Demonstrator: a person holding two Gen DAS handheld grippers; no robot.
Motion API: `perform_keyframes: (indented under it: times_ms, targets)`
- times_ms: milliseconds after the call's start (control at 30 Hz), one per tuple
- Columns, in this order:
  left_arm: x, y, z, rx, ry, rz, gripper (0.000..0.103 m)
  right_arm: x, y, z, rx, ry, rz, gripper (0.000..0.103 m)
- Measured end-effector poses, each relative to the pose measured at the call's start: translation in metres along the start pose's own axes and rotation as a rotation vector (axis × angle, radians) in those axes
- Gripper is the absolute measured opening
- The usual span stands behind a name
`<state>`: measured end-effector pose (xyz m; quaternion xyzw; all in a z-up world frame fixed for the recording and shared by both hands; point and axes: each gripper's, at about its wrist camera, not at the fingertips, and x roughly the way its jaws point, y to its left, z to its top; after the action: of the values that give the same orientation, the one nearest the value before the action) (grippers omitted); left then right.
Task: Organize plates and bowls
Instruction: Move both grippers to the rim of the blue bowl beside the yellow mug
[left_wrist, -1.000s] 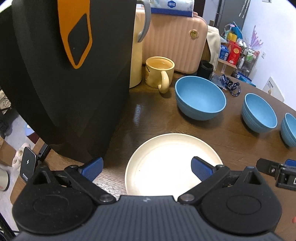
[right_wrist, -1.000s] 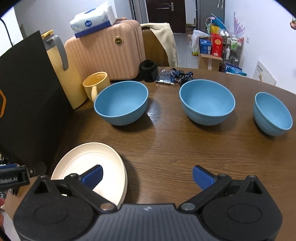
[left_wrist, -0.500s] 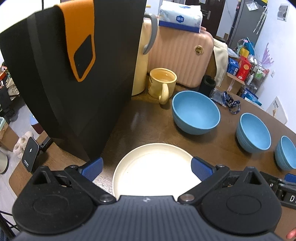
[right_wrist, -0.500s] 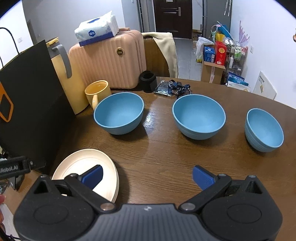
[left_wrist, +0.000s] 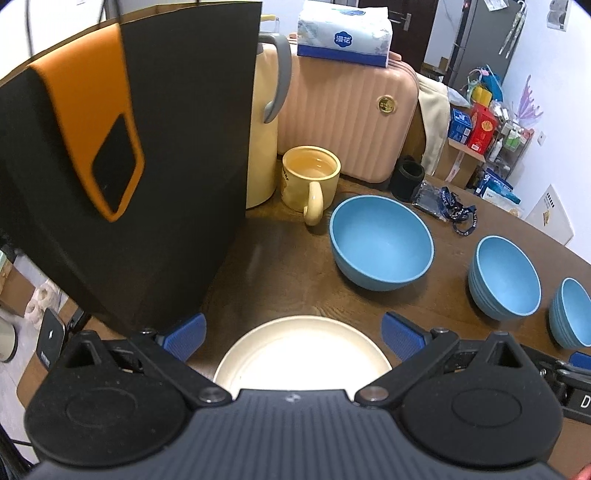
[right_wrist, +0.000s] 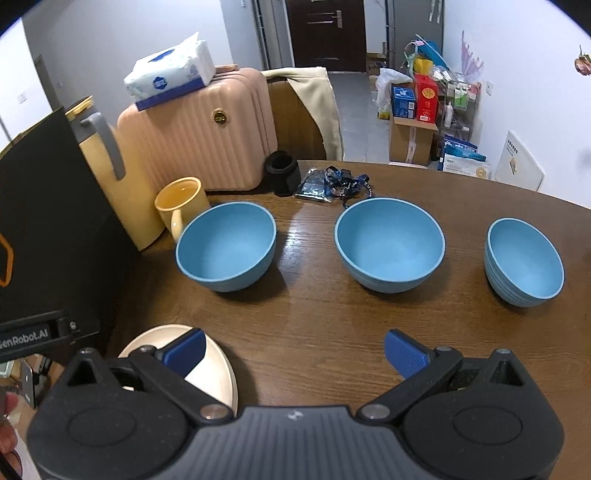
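- The left wrist camera sits low behind the left gripper (left_wrist: 293, 334), close above the cream plate (left_wrist: 303, 343), looking across the table (left_wrist: 295, 288)
- The right wrist camera sits behind the right gripper (right_wrist: 293, 349), farther right, facing the door
- Both see the plate, three blue bowls (right_wrist: 226, 246), the yellow mug (right_wrist: 181, 201) and pink suitcase (right_wrist: 199, 134)

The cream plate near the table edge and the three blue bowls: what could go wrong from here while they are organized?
1. The cream plate lies flat near the table's near edge; a push from the open left gripper might slide it off.
2. The yellow mug holds liquid and stands close beside the left blue bowl; lifting that bowl could bump it and spill.
3. The lanyard lies just behind the middle blue bowl and might snag the right gripper.
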<state>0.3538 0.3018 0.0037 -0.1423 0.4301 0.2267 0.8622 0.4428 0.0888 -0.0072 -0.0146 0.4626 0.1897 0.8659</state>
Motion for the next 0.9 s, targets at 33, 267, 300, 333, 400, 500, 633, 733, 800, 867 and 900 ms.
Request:
perform_keyframes:
  times_ms: [33,267,300,333,400,500,633,733,800,867,900]
  targets:
    - [0.003,-0.001,0.004,0.003,0.004,-0.001,0.103,0.003,0.0,0.003,0.008,0.005,0.004,0.103]
    - [0.028,-0.009,0.029,0.015,0.024,-0.014,0.103,0.032,0.006,0.021,0.038,0.041,-0.013,0.103]
    - [0.032,-0.01,0.032,0.016,0.026,-0.017,0.103,0.036,0.007,0.024,0.04,0.044,-0.015,0.103]
    - [0.036,-0.011,0.035,0.016,0.029,-0.021,0.103,0.039,0.008,0.027,0.042,0.046,-0.016,0.103]
    - [0.045,-0.012,0.042,0.012,0.039,-0.023,0.103,0.047,0.01,0.034,0.047,0.051,-0.019,0.103]
    - [0.057,-0.012,0.051,0.007,0.053,-0.025,0.103,0.058,0.012,0.043,0.055,0.061,-0.022,0.103]
    - [0.071,-0.014,0.063,0.001,0.066,-0.026,0.103,0.073,0.015,0.056,0.063,0.068,-0.028,0.103]
    - [0.084,-0.016,0.073,-0.008,0.075,-0.024,0.103,0.085,0.017,0.066,0.065,0.072,-0.027,0.102]
    - [0.093,-0.017,0.079,-0.013,0.082,-0.023,0.103,0.093,0.019,0.072,0.06,0.076,-0.029,0.098]
    - [0.101,-0.017,0.084,-0.017,0.089,-0.022,0.103,0.102,0.021,0.077,0.058,0.084,-0.031,0.096]
    - [0.105,-0.017,0.085,-0.019,0.092,-0.022,0.103,0.106,0.021,0.078,0.058,0.089,-0.03,0.094]
